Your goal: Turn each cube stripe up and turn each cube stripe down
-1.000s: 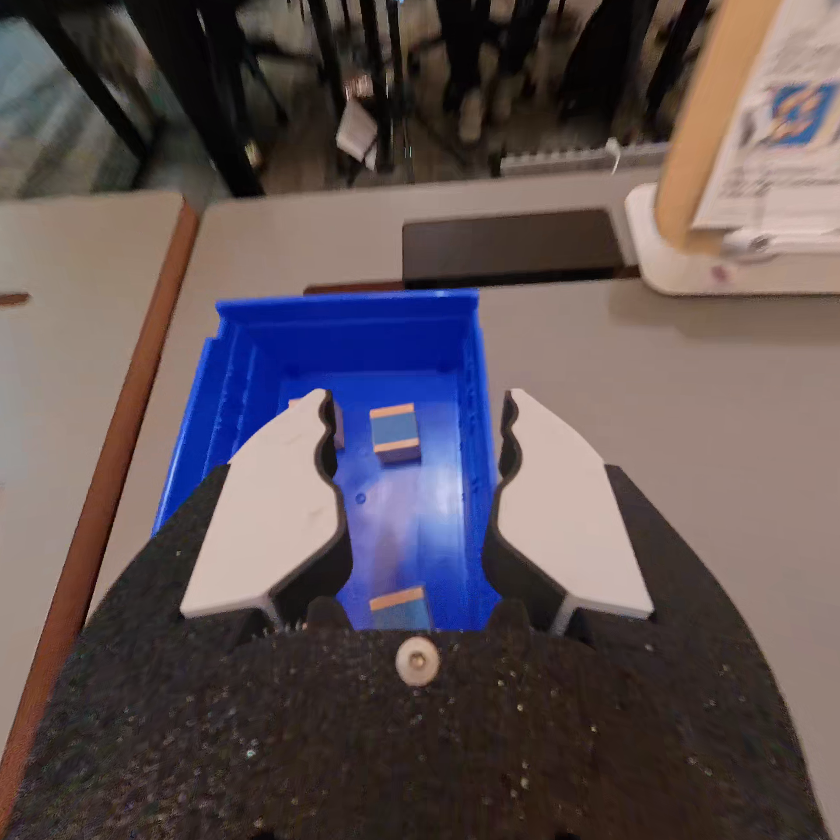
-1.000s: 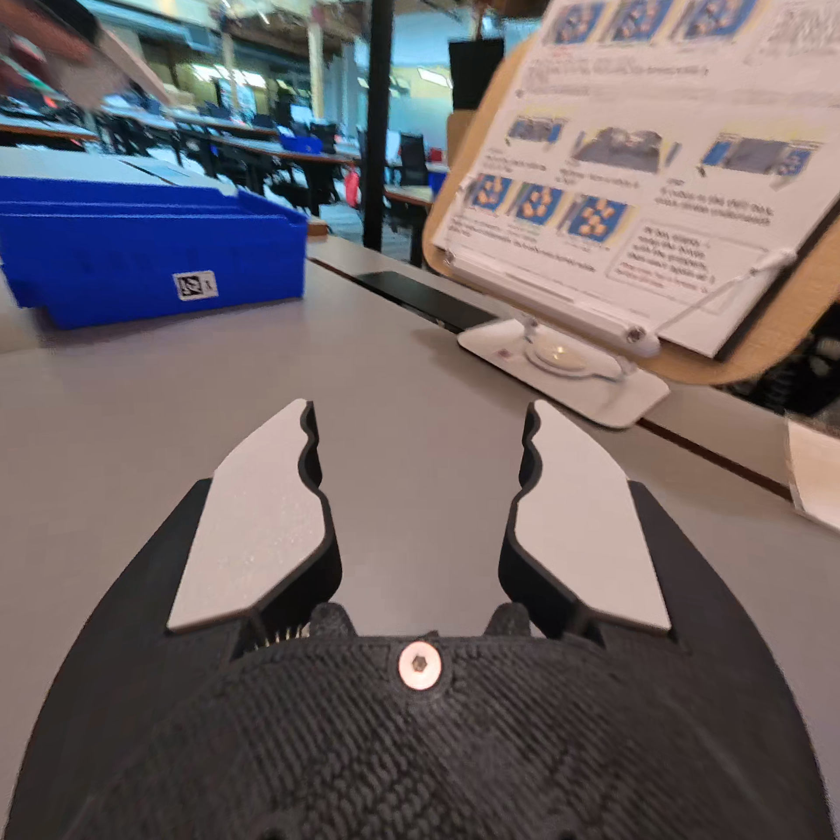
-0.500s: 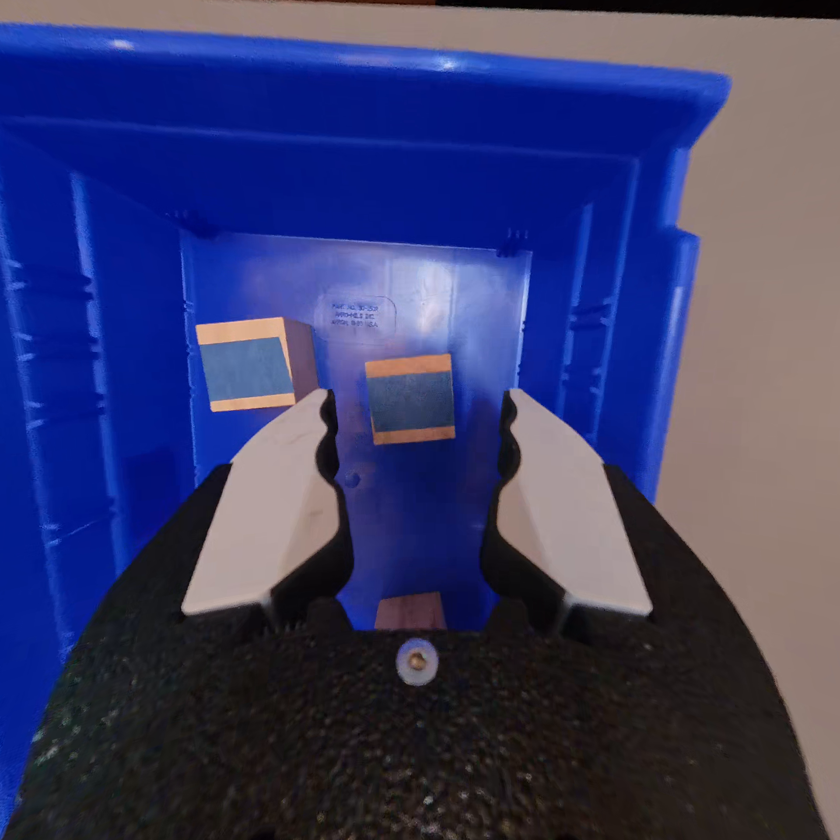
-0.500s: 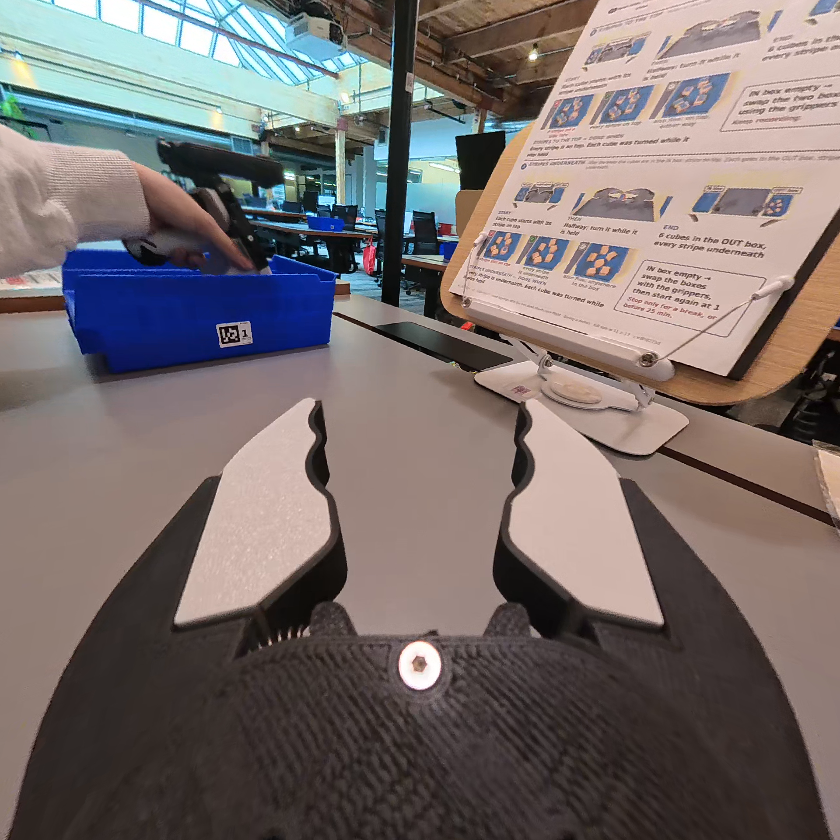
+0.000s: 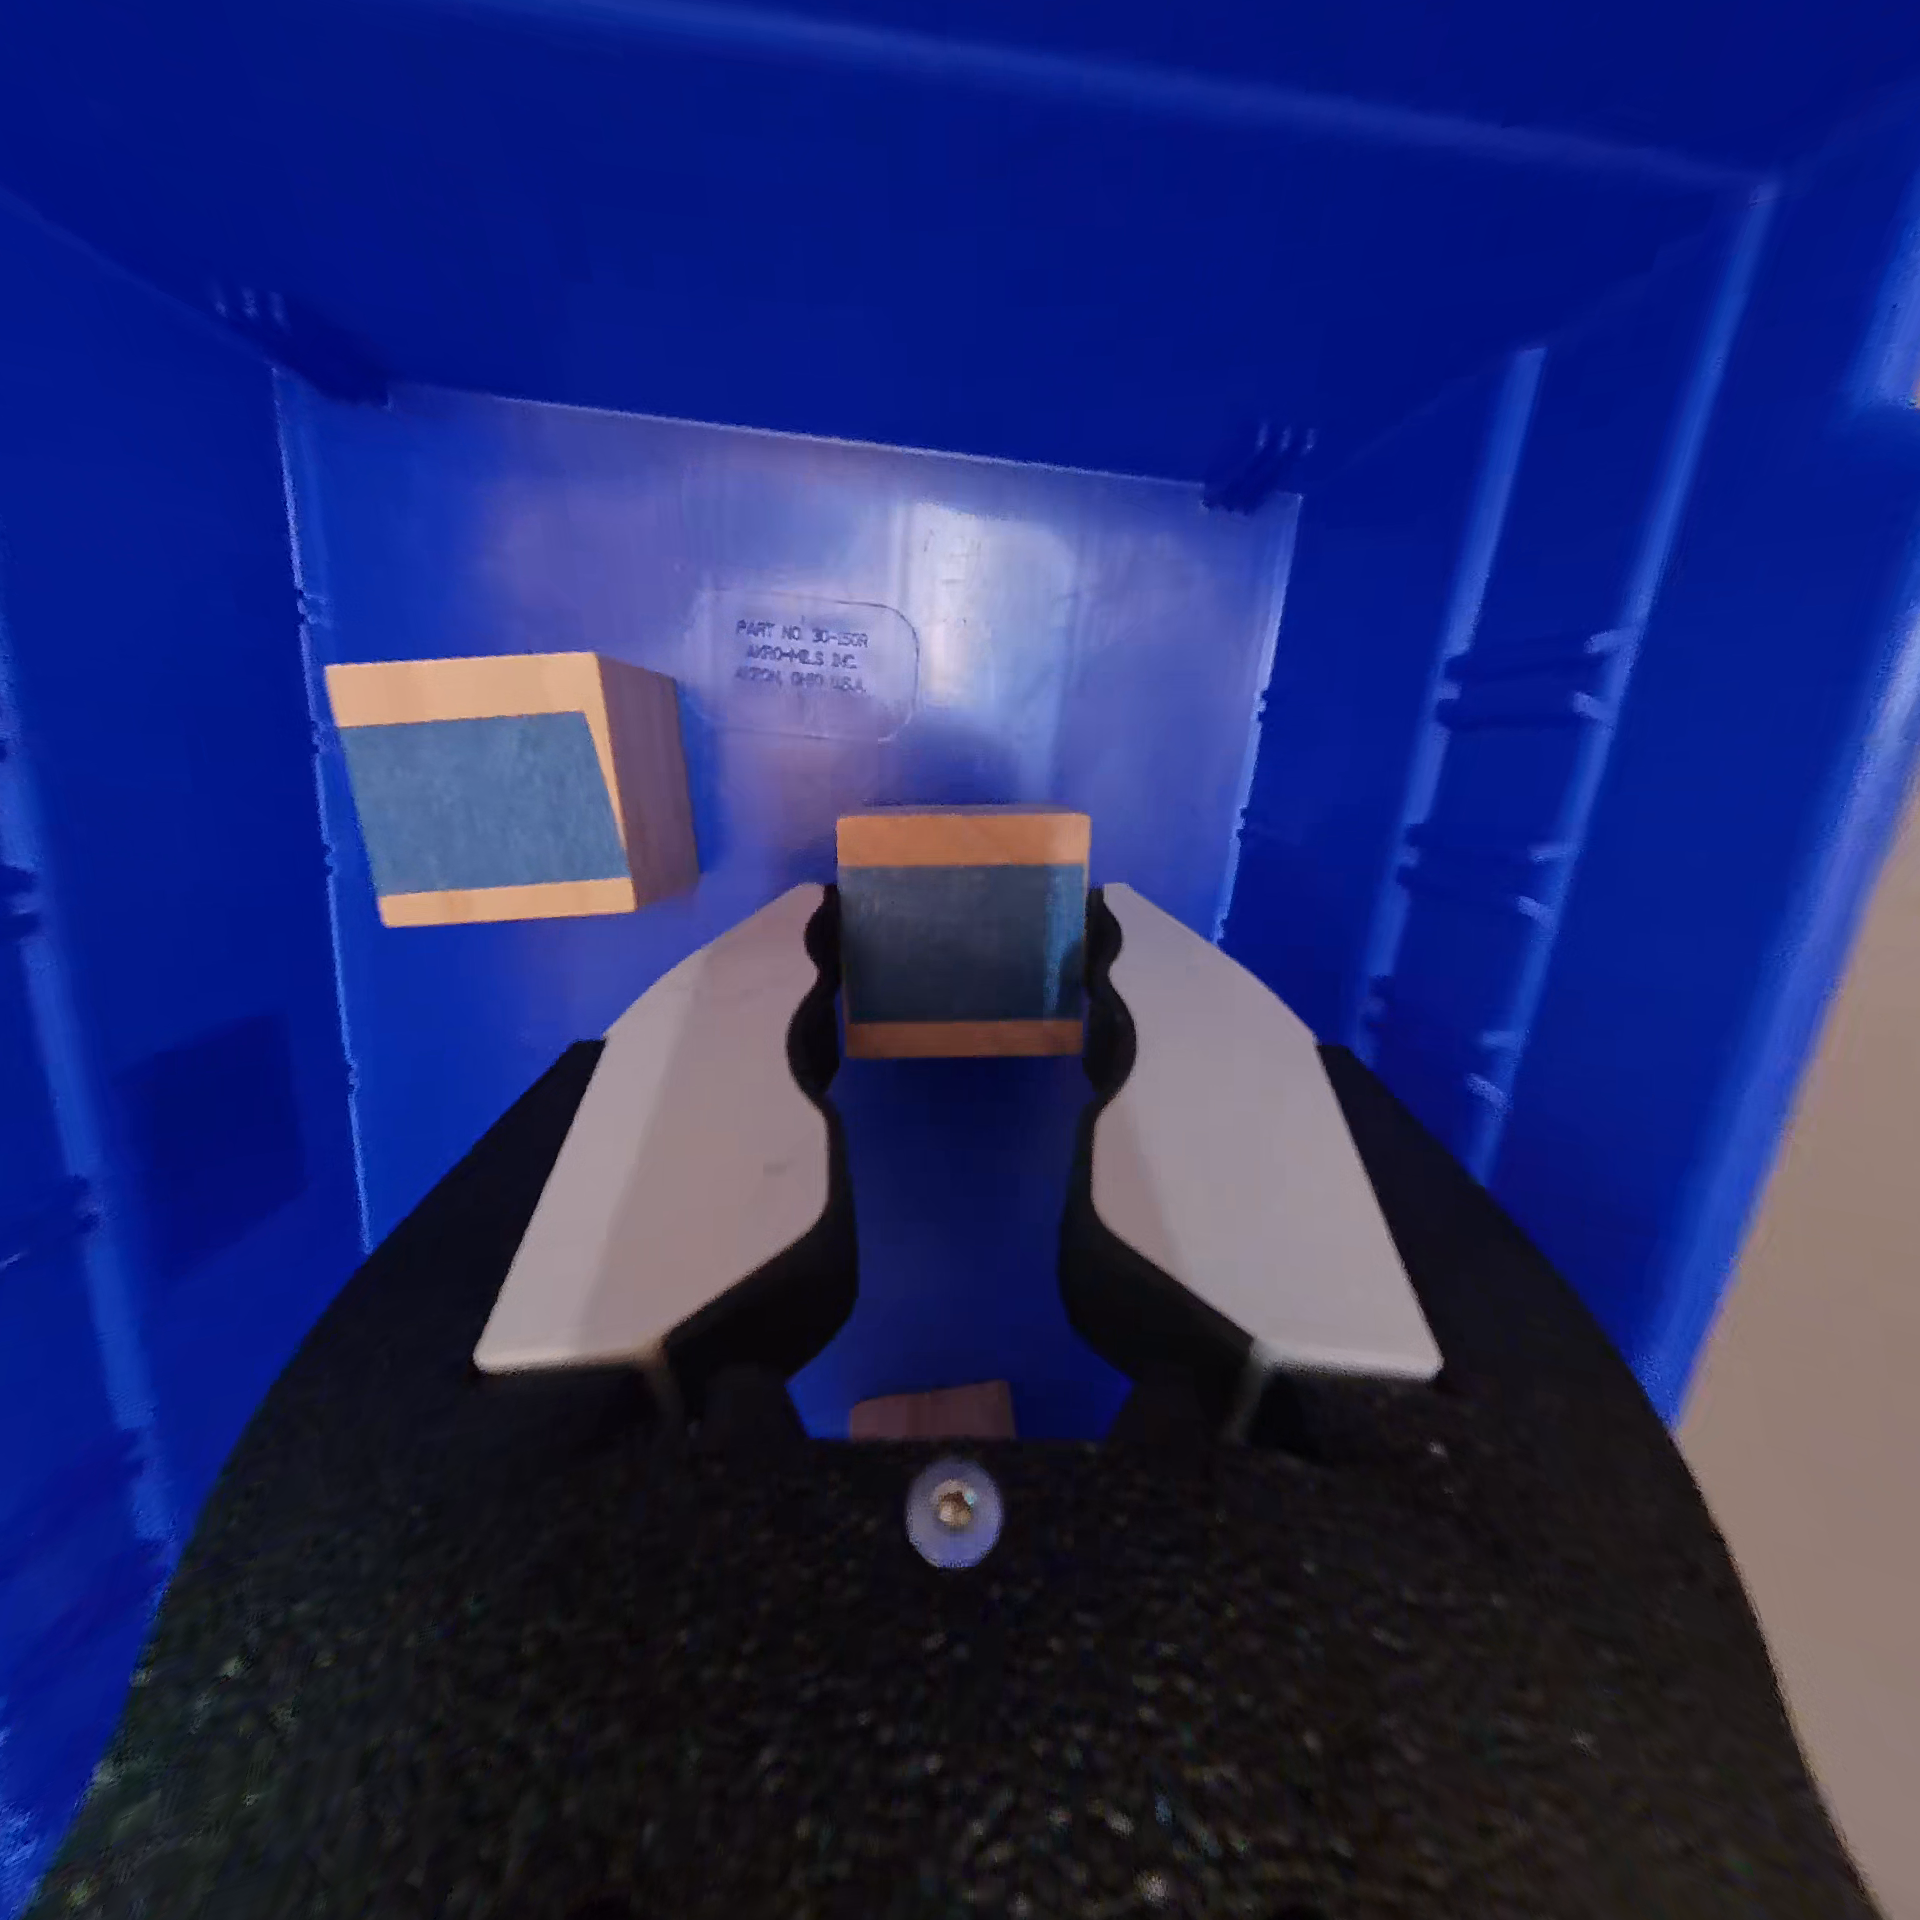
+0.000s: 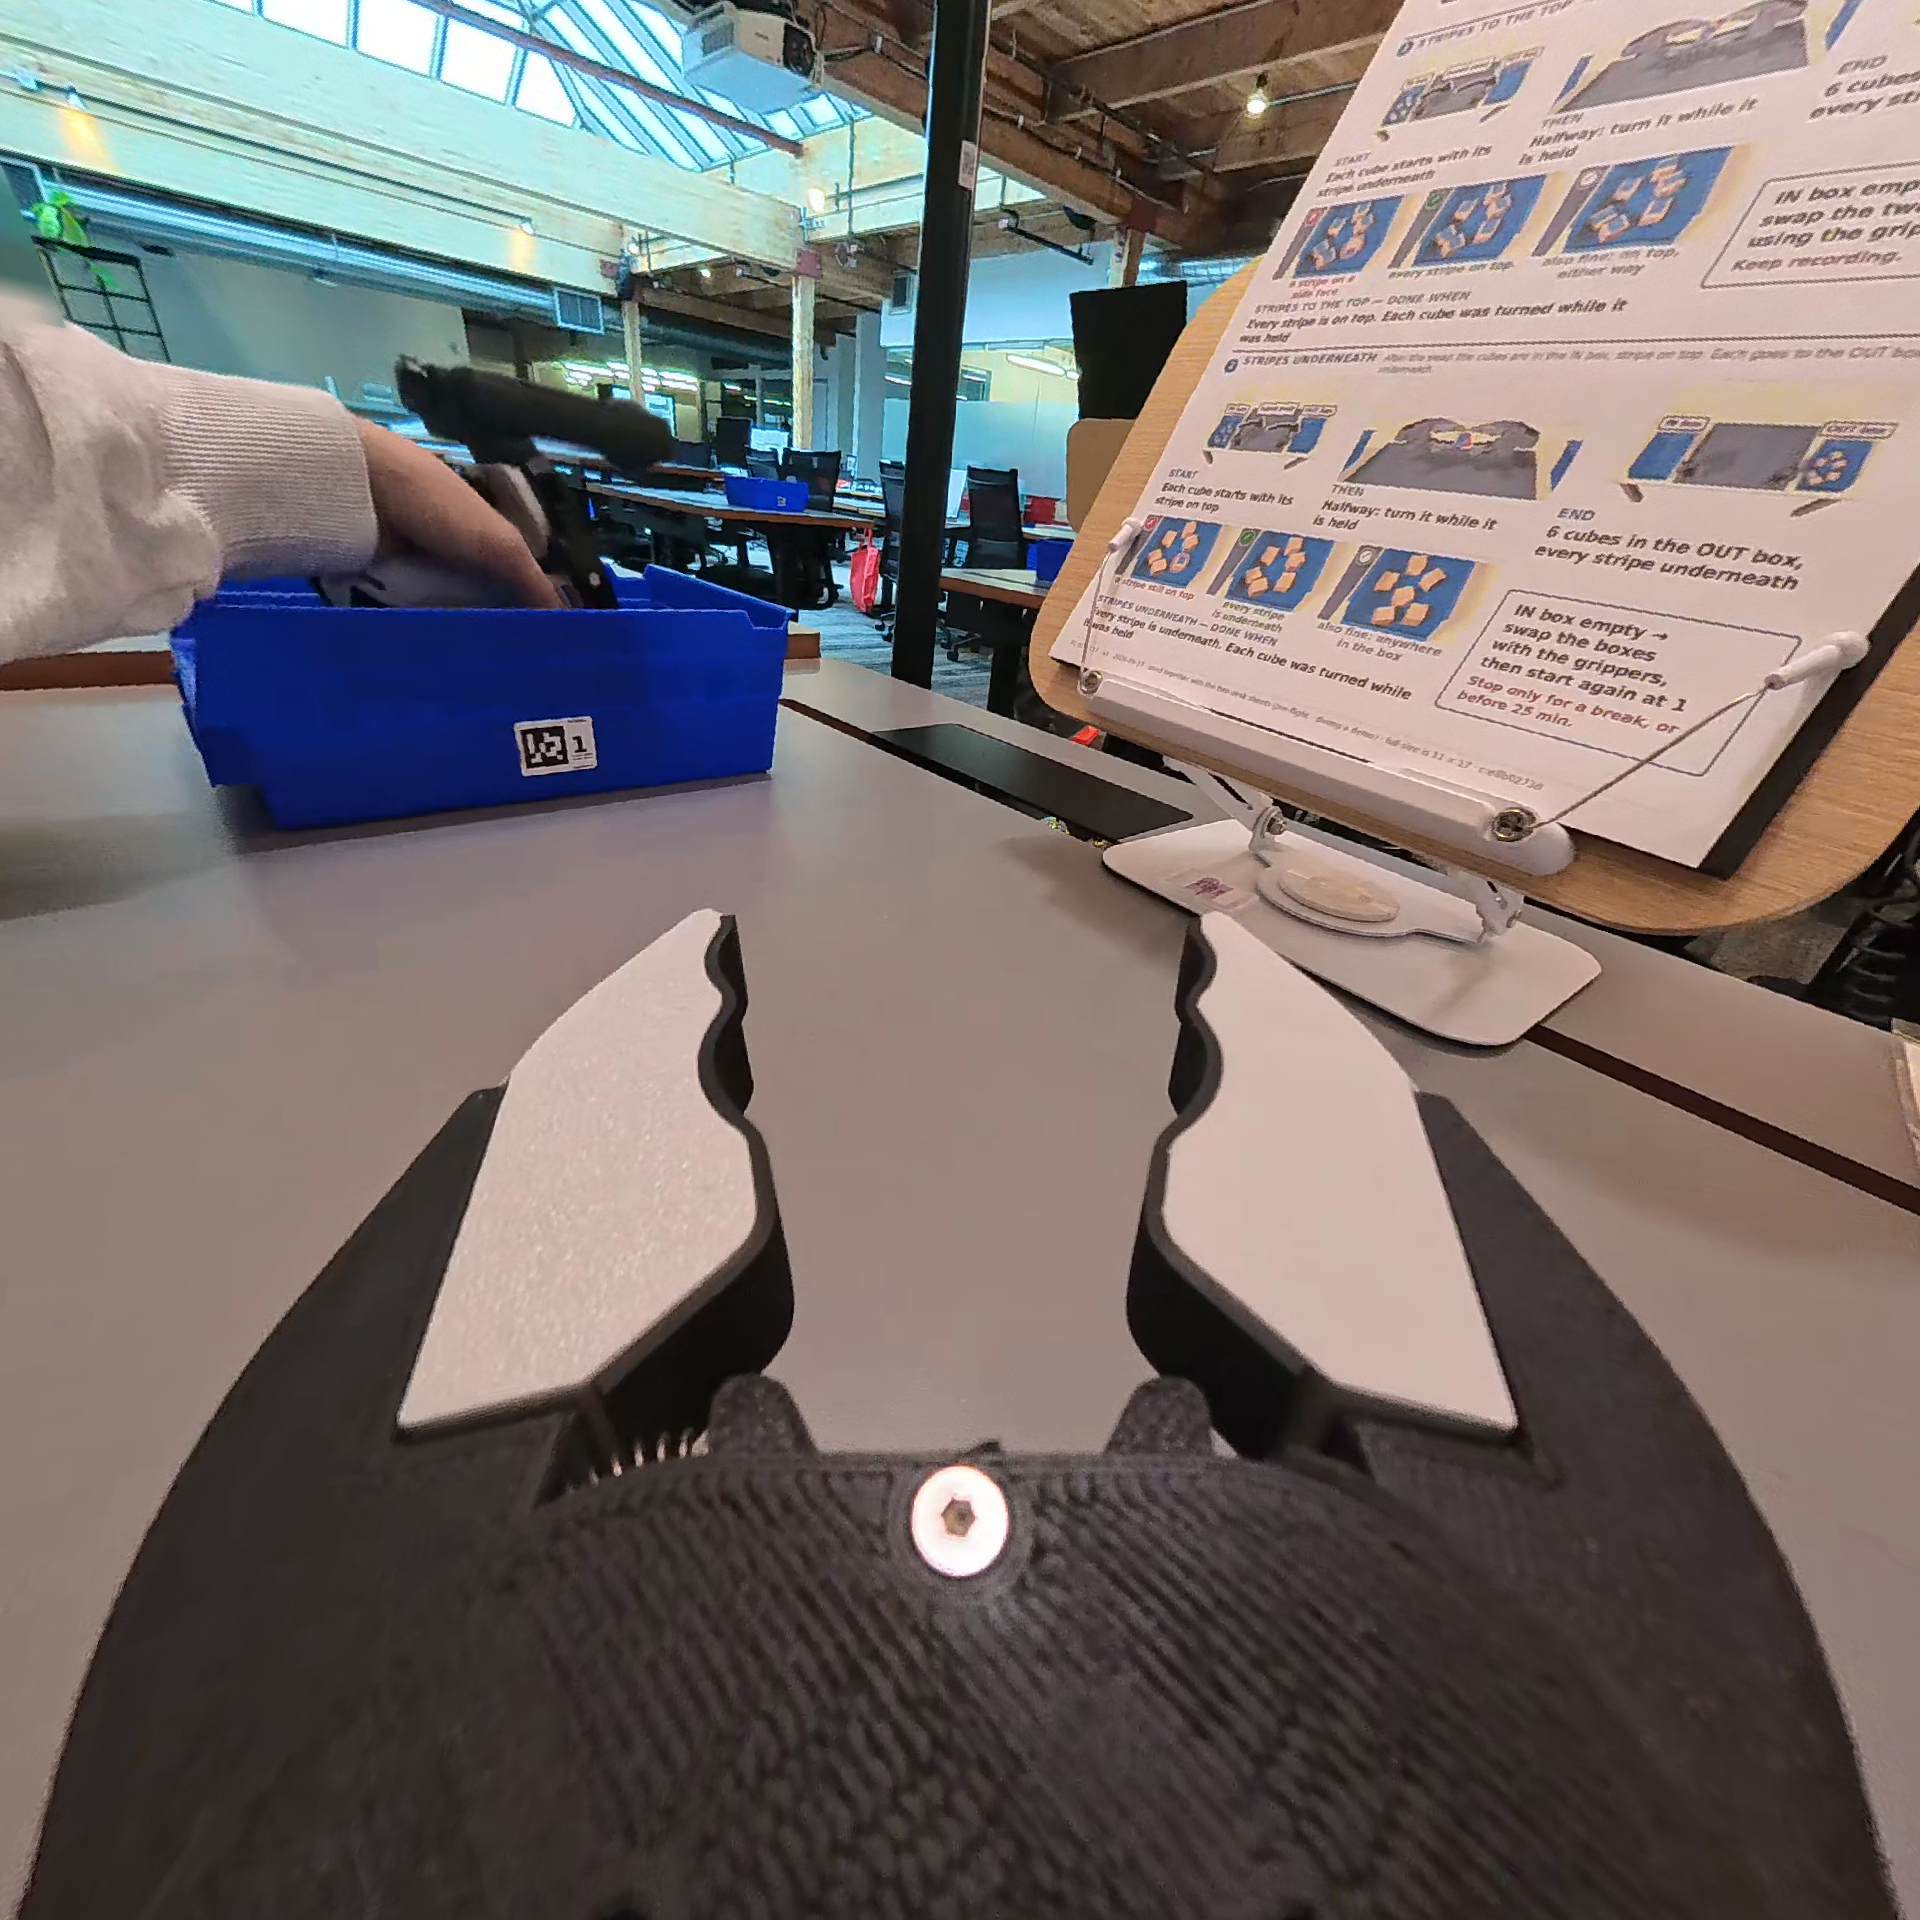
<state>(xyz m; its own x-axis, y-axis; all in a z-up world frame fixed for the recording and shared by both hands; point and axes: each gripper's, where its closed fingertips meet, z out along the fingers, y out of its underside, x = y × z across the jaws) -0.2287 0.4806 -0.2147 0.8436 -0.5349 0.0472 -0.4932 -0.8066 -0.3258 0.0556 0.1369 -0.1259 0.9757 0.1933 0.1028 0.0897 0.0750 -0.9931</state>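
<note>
Open-plan office, grey table (image 6: 935, 935), blue bin (image 6: 478, 707), document stand (image 6: 1455, 935)

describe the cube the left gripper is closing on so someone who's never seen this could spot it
Look inside the blue bin, at its floor near the middle. The wooden cube sits between the fingertips of the left hand-held gripper, blue stripe facing up. Its neighbour, another striped cube, lies off to the left by the wall, clear of the fingers.

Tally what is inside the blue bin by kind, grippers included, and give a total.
Striped wooden cubes: 3 (one between the fingers, one at the left wall, one partly hidden near the gripper body)
Grippers: 1 (left gripper)
Total: 4
</note>
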